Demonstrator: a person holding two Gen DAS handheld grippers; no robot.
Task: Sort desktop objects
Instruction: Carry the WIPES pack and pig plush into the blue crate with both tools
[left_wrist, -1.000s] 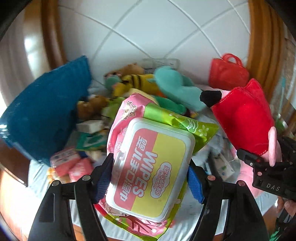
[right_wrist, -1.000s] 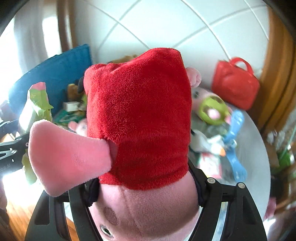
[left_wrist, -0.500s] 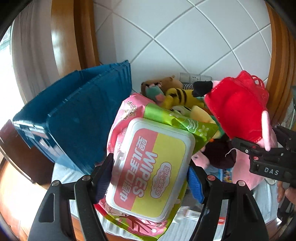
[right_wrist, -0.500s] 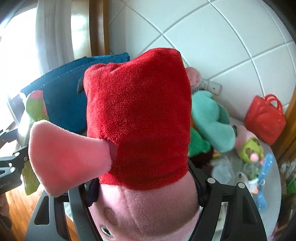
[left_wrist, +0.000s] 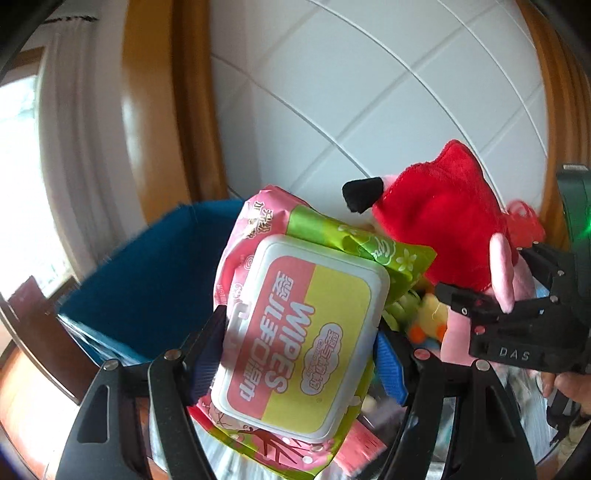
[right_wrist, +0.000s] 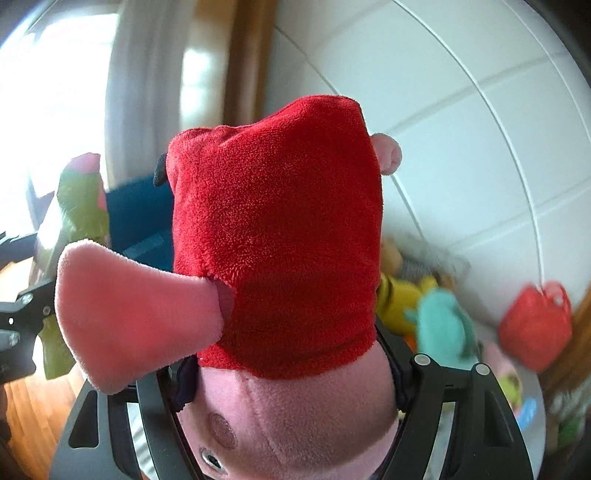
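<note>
Carry step: two items held clear of the counter, the blue bin (left_wrist: 147, 280) ahead.
Left hand-held gripper (left_wrist: 299, 354) clamped on wipes pack (left_wrist: 295, 343); right hand-held gripper (right_wrist: 291, 384) clamped on plush pig (right_wrist: 280, 236). Next: each is to be lowered over its sorting place and released.

From the left wrist view, the blue bin (left_wrist: 155, 273) stands open at nine o'clock, its mouth unblocked, with bare tiled wall (left_wrist: 369, 92) above at twelve. The wipes pack (left_wrist: 299, 325) fills the centre. At three o'clock the red-dressed plush (left_wrist: 443, 229) crowds close beside it. Beyond, toys (right_wrist: 439, 321) and a red bag (right_wrist: 535, 328) clutter the tabletop (right_wrist: 532, 391).
</note>
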